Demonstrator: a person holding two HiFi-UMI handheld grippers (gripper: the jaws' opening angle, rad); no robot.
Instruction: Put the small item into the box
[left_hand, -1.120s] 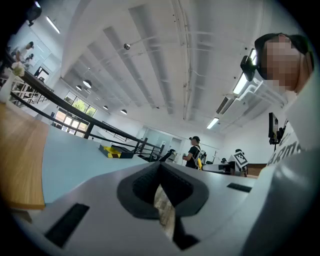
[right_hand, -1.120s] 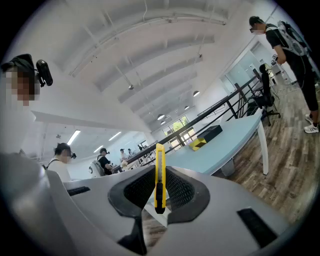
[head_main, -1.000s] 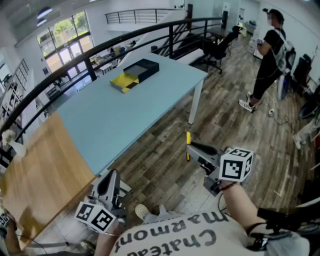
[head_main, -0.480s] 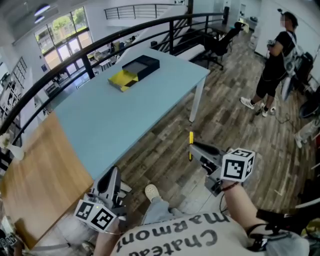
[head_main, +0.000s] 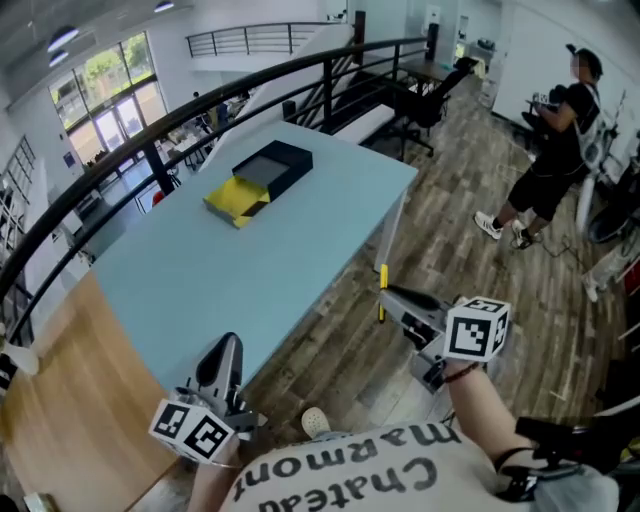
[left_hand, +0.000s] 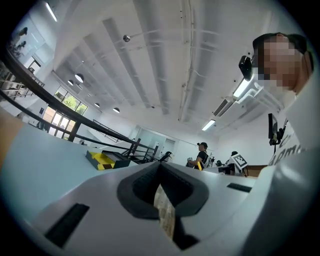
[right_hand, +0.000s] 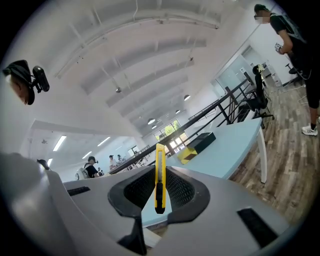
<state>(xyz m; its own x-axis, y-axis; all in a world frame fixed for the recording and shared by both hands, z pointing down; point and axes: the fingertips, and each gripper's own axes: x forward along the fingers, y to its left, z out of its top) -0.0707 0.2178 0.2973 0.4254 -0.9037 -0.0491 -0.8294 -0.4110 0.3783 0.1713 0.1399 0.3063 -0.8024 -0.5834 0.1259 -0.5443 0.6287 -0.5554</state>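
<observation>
Right gripper view — right gripper (right_hand: 160, 170) clamps a yellow knife (right_hand: 159, 182).

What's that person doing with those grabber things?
A person holds a hand-held gripper in each hand. The right hand-held gripper is shut on a yellow utility knife. The left hand-held gripper is shut and looks empty. The open box sits far off on the blue table, so the knife isn't in it yet.
</observation>
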